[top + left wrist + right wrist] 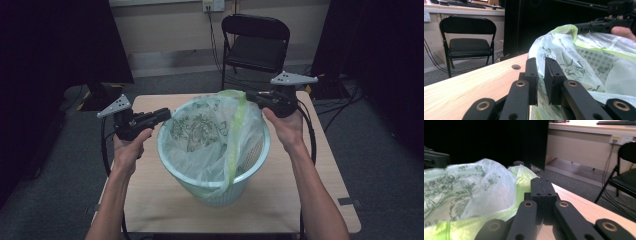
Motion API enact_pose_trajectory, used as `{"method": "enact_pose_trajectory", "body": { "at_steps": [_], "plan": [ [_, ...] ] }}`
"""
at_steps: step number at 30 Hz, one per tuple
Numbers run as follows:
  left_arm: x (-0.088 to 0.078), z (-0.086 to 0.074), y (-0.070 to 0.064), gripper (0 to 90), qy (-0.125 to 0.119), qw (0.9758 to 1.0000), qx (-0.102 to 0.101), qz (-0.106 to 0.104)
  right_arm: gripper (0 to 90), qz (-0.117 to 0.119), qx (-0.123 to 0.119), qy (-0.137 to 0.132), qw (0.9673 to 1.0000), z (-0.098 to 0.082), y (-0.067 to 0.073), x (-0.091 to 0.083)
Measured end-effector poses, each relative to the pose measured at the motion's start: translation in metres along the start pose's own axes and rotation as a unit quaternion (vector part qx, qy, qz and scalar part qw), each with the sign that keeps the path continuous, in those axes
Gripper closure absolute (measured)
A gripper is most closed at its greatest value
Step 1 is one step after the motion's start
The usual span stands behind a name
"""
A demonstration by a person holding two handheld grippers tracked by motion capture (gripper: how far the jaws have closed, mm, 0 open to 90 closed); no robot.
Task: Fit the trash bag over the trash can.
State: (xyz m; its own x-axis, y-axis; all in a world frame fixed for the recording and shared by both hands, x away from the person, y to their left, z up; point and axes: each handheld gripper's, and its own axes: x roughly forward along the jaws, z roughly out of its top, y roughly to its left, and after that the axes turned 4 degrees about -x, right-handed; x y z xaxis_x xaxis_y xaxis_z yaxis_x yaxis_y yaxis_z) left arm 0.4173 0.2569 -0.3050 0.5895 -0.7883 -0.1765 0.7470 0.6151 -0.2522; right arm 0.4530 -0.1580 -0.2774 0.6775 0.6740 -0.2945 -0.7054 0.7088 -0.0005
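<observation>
A pale blue mesh wastebasket (215, 192) stands mid-table, lined with a translucent bag (200, 130) printed in green with a lime band along its edge. My right gripper (248, 95) is at the far right of the rim, shut on the bag's raised lime edge (522, 173); its jaws (541, 180) are pressed together. My left gripper (167, 114) hovers just outside the rim's left side. Its jaws (541, 61) stand a narrow gap apart, with nothing between them and the bag (564, 57) right behind. The right gripper (577, 25) also appears across the basket.
The wooden table (165, 205) has bare room around the basket and a small round hole (516, 67) near its far edge. A black folding chair (255, 45) stands beyond the table. Cables trail over the floor on both sides.
</observation>
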Motion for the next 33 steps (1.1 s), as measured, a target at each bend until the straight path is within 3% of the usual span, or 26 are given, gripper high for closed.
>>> {"method": "enact_pose_trajectory", "body": {
  "at_steps": [8,13,14,17,20,26,33],
  "plan": [
    [0.005,0.003,0.003,80.6,0.004,1.0000,-0.007,-0.004,89.8,0.010,0.034,0.001,0.9994,-0.030,-0.011,0.001],
    [0.024,0.013,0.017,59.1,0.007,0.9995,-0.020,-0.025,86.4,0.021,0.033,0.018,0.9991,-0.028,-0.018,0.009],
    [0.029,0.014,0.018,59.7,0.019,0.9994,-0.014,-0.023,83.3,0.014,0.028,0.023,0.9992,-0.027,-0.018,0.009],
    [0.036,0.014,0.020,77.8,0.019,0.9986,-0.015,-0.047,70.9,-0.003,0.027,0.017,0.9995,-0.021,-0.018,0.006],
    [0.033,0.014,0.018,89.9,0.017,0.9992,-0.002,-0.035,60.1,-0.019,0.027,0.005,0.9994,-0.016,-0.015,-0.002],
    [0.020,0.008,0.014,90.0,0.008,0.9992,-0.010,-0.038,50.8,-0.020,0.014,-0.013,0.9996,-0.005,0.001,-0.016],
    [-0.009,-0.001,-0.006,89.3,0.013,0.9989,-0.004,-0.045,49.6,-0.002,0.001,-0.011,0.9999,-0.001,0.017,-0.020]
  ]
}}
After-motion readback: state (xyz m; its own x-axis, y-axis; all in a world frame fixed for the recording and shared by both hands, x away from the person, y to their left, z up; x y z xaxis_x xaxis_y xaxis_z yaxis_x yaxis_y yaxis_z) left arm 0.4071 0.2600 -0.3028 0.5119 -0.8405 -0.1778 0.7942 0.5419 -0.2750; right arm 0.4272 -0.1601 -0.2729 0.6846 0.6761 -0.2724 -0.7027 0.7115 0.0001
